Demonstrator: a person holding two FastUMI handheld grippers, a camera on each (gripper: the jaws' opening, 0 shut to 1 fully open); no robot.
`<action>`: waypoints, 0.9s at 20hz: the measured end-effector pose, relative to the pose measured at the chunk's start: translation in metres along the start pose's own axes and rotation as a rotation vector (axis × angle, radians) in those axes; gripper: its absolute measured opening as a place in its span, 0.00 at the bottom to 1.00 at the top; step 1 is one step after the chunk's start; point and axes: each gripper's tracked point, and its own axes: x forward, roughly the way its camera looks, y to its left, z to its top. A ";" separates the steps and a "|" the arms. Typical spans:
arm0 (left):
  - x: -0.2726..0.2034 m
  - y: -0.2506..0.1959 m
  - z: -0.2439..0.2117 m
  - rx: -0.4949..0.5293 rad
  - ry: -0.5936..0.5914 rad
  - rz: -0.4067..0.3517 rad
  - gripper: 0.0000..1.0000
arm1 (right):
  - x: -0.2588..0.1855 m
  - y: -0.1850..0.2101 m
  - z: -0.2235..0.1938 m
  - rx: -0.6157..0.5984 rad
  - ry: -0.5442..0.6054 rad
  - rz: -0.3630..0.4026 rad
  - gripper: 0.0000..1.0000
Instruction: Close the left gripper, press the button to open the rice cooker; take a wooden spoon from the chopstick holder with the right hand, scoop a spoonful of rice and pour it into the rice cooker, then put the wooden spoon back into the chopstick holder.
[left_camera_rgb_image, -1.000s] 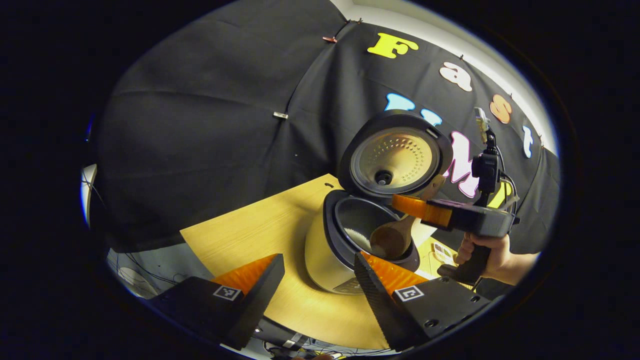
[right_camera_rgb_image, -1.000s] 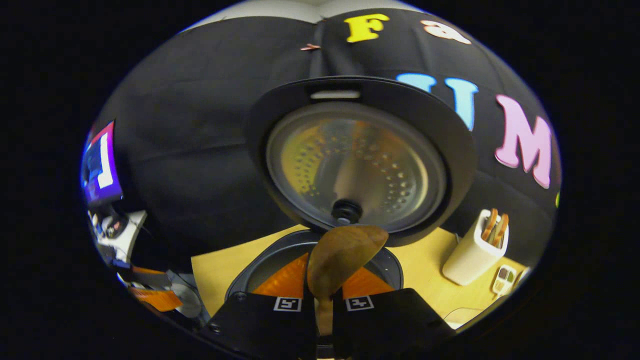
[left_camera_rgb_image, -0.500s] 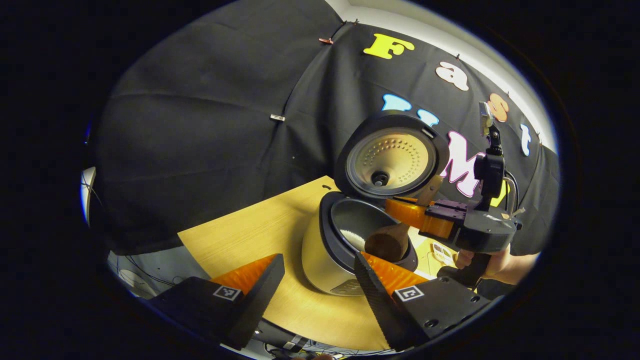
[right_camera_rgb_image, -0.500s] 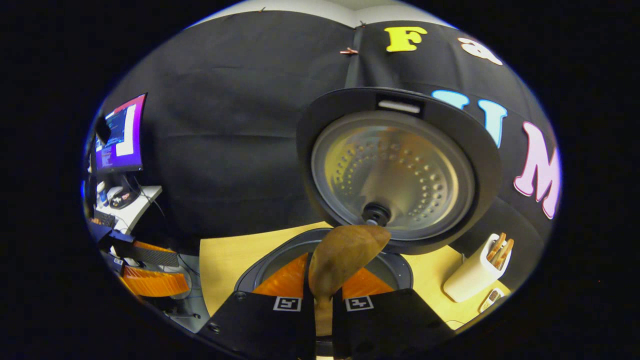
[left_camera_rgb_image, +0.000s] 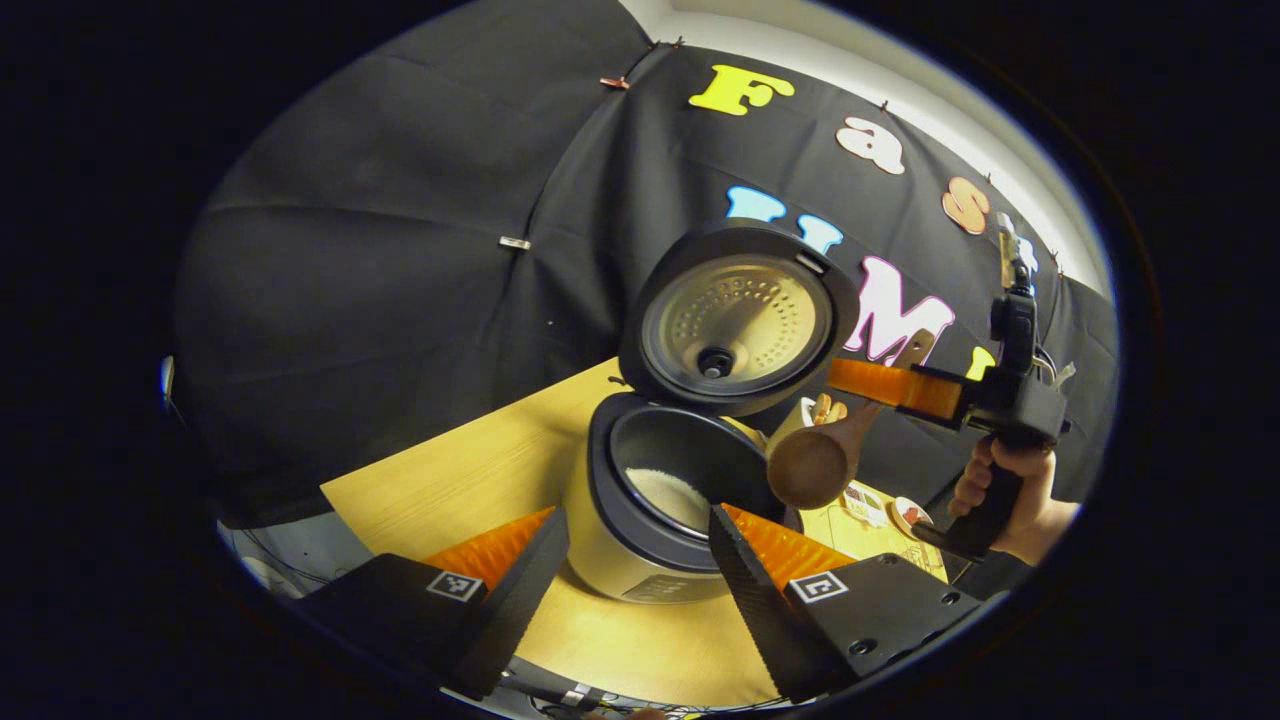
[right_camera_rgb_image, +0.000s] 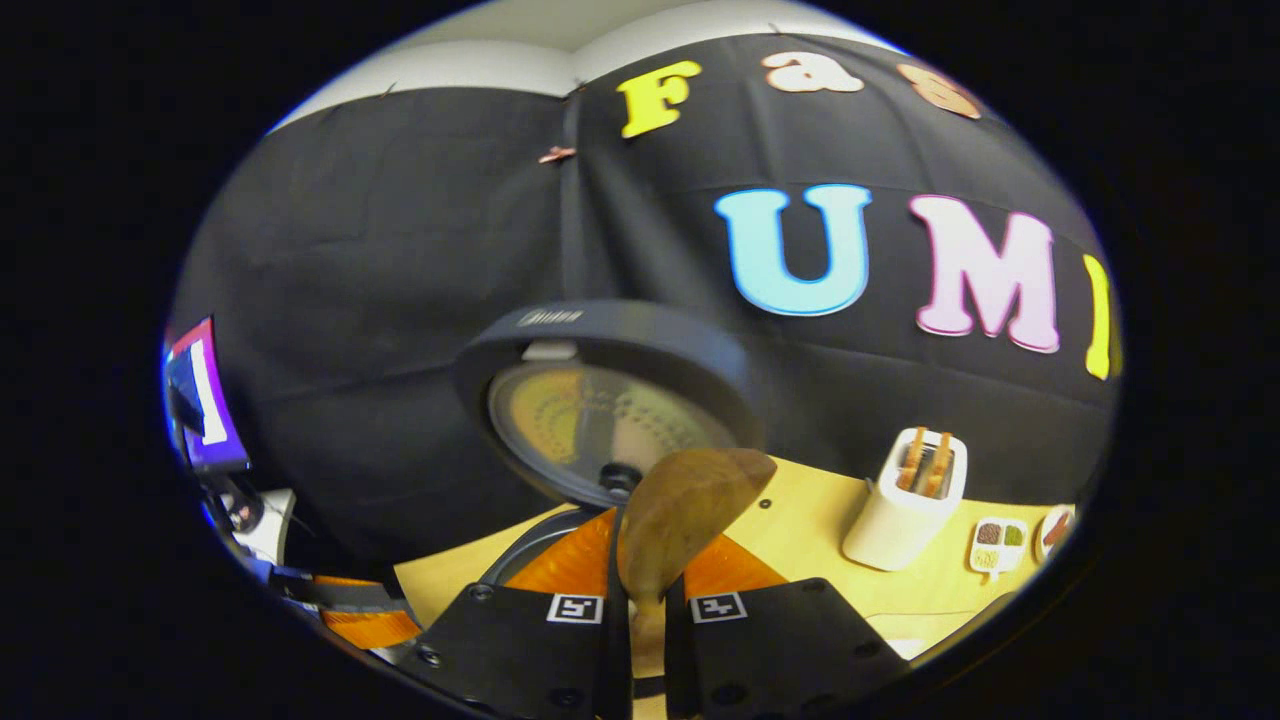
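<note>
The rice cooker (left_camera_rgb_image: 610, 560) stands open on the wooden table (left_camera_rgb_image: 450, 480), its lid (left_camera_rgb_image: 735, 315) upright and white rice (left_camera_rgb_image: 665, 492) lying in the pot. My right gripper (left_camera_rgb_image: 850, 380) is shut on the handle of the wooden spoon (left_camera_rgb_image: 808, 468), whose bowl hangs just right of the cooker's rim with no rice visible on it. In the right gripper view the spoon (right_camera_rgb_image: 690, 505) sticks up from the right gripper (right_camera_rgb_image: 648, 548), in front of the lid (right_camera_rgb_image: 600, 400). The white chopstick holder (right_camera_rgb_image: 905, 505) stands to the right. My left gripper (left_camera_rgb_image: 635, 545) is open before the cooker, holding nothing.
A hand (left_camera_rgb_image: 1015, 490) holds the right gripper's grip. Small dishes (right_camera_rgb_image: 1000, 535) of grains lie on the table right of the holder, which has wooden utensils in it. A lit monitor (right_camera_rgb_image: 200, 410) stands far left beyond the table edge.
The right gripper has drawn the spoon up and to the right, from over the pot to outside the cooker's rim. The left gripper has shifted slightly and stays open.
</note>
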 end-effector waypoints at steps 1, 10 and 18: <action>0.000 -0.006 0.003 0.013 -0.002 -0.010 0.95 | -0.011 -0.017 0.010 0.034 -0.030 -0.031 0.17; 0.000 -0.060 0.006 0.093 -0.034 -0.020 0.95 | -0.149 -0.220 0.042 0.215 -0.180 -0.409 0.17; -0.007 -0.109 -0.005 0.131 -0.016 0.014 0.95 | -0.253 -0.390 0.000 0.575 -0.249 -0.685 0.17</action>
